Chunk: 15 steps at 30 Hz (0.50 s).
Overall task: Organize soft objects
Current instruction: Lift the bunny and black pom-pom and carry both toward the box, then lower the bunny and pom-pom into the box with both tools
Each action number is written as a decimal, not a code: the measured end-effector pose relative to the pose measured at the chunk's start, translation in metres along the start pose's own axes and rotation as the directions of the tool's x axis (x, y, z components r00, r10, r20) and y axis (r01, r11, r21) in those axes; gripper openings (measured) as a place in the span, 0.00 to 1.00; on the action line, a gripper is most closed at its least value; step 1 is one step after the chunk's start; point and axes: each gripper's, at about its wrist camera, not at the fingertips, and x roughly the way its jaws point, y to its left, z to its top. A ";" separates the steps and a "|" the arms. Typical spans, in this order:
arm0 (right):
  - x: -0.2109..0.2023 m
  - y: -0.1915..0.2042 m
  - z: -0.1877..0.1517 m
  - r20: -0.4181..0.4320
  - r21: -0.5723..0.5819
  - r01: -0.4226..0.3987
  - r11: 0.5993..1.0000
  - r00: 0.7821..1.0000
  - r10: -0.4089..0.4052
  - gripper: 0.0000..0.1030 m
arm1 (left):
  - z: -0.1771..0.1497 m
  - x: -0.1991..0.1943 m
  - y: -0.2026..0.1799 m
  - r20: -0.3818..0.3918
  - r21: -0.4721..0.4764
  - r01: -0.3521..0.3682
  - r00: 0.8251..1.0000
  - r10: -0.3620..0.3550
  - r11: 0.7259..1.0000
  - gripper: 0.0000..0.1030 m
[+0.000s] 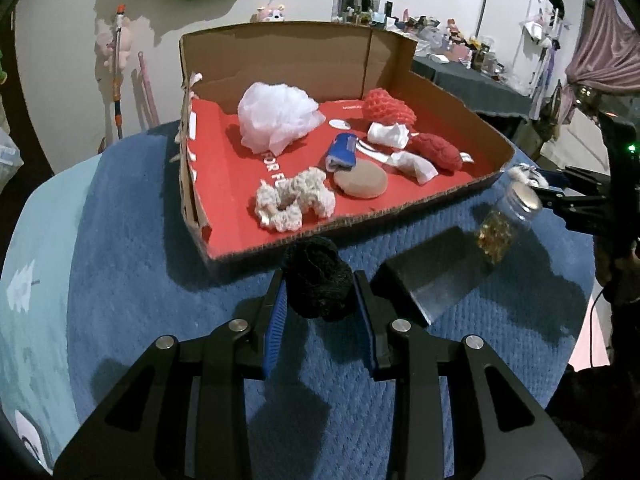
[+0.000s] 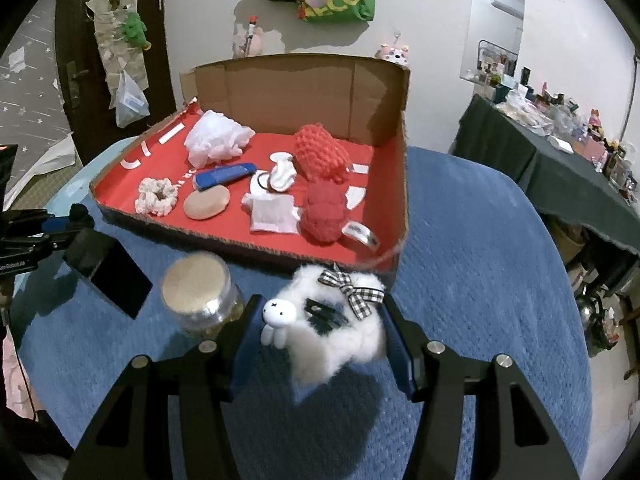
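A cardboard box (image 1: 452, 196) (image 2: 400, 152) with a red floor stands on the blue quilted cloth. In it lie a white mesh puff (image 1: 276, 118), red knitted pieces (image 1: 390, 106) (image 2: 322, 212), a cream scrunchie (image 1: 294, 202), a tan sponge (image 1: 360, 183), a blue pouch (image 1: 340, 151) and white cloth bits. My left gripper (image 1: 320, 286) is shut on a black mesh ball (image 1: 318, 278), held just in front of the box's near wall. My right gripper (image 2: 320, 324) is shut on a white fluffy plush clip (image 2: 340, 328) with a checked bow, near the box's right front corner.
A glass jar with a cork lid (image 2: 198, 294) (image 1: 508, 216) and a black rectangular block (image 1: 430, 276) (image 2: 108, 274) stand on the cloth (image 1: 128, 280) in front of the box. A cluttered dark table (image 2: 560, 156) is at the far right.
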 end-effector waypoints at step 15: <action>0.013 -0.002 0.057 0.031 0.005 -0.118 0.993 0.993 0.118 0.57 | 0.060 0.017 -0.004 0.007 0.033 0.043 0.999 -0.043 0.999 0.29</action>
